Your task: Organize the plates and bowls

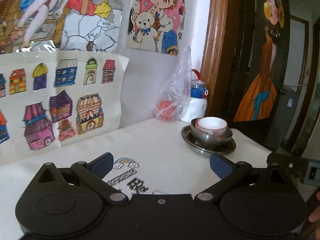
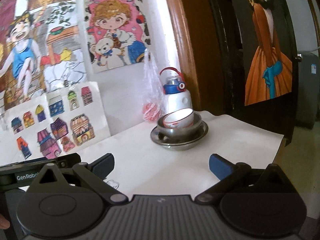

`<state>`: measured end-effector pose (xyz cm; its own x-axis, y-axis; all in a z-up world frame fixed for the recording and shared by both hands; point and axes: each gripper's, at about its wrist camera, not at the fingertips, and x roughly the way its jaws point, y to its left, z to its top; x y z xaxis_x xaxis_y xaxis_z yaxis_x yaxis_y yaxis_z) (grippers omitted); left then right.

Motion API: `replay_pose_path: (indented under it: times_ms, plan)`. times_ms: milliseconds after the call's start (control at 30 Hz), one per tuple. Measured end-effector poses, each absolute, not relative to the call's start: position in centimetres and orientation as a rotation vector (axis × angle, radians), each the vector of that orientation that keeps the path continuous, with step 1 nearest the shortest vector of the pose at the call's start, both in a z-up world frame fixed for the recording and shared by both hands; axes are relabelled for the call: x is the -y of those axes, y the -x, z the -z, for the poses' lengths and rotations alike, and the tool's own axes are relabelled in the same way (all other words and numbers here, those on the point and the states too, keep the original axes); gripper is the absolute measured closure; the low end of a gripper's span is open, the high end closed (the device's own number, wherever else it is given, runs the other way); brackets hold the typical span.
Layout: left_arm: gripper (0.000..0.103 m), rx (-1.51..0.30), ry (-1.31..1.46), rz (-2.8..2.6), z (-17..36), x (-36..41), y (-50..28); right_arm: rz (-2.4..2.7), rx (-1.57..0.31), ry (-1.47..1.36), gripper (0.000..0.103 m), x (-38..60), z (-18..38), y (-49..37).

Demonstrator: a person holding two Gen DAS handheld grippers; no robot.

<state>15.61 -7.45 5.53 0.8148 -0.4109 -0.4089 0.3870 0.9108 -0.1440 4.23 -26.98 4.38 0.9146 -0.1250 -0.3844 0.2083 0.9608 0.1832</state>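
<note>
A white bowl with a red-patterned rim sits tilted inside a steel bowl, which rests on a shallow steel plate. The three-piece stack stands near the far right corner of a white table, the white bowl leaning toward the left.

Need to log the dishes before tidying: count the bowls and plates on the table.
3, all in one stack near the table's far corner: a metal plate at the bottom, a metal bowl on it, and a tilted white ceramic bowl inside that. Another could be hidden underneath.
</note>
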Motion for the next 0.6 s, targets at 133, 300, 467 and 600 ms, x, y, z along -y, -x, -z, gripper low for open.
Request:
replay_pose_path:
  times_ms: [133, 300, 467, 600]
  plan:
    - [0.001, -0.444, 0.080, 0.409, -4.7, 5.9, -13.5, 0.166, -0.368, -0.213, 0.000, 25.4, -3.5, -2.8]
    - [0.001, -0.433, 0.076, 0.379, -3.7, 4.6, -11.0, 0.167, -0.356, -0.177, 0.000, 23.6, -2.7, -1.3]
    - [0.001, -0.418, 0.054, 0.350, -3.2, 3.8, -9.0, 0.166, -0.349, -0.170, 0.000, 22.6, -2.1, -0.3]
    - [0.001, -0.420, 0.056, 0.336, -2.7, 3.3, -8.1, 0.175, -0.342, -0.170, 0.000, 22.3, -1.8, 0.5]
